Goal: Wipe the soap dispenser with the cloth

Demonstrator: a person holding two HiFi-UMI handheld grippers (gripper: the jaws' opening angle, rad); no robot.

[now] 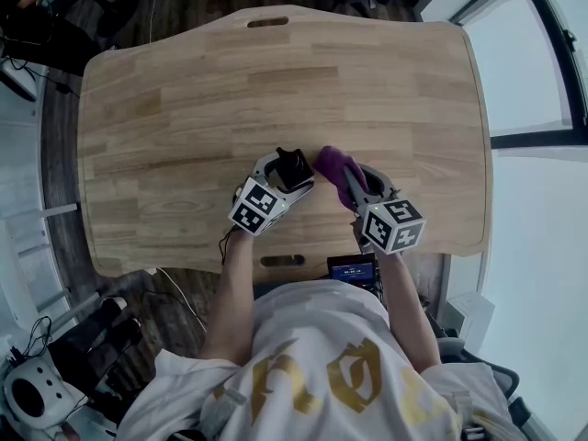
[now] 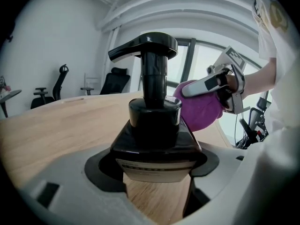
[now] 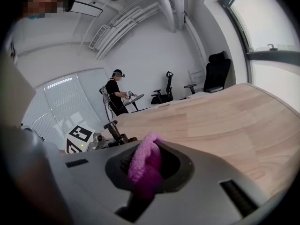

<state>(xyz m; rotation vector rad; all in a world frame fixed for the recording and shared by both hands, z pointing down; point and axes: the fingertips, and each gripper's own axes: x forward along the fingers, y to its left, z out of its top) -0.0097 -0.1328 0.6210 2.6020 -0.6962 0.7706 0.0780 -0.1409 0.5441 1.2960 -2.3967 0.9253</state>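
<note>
Purple cloth (image 1: 333, 163) gripped by right gripper (image 3: 145, 172) beside soap dispenser (image 2: 154, 125) clamped in left gripper (image 2: 157, 177).

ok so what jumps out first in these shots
A black pump soap dispenser is clamped in the left gripper, near the front edge of the wooden table. Right beside it, a bright purple cloth is pinched in the right gripper, close against the dispenser's side. Whether it touches is unclear.

Soap dispenser (image 2: 154, 125) label print unreadable; cloth (image 3: 143, 159) tail inside right tool (image 3: 149, 182)
</note>
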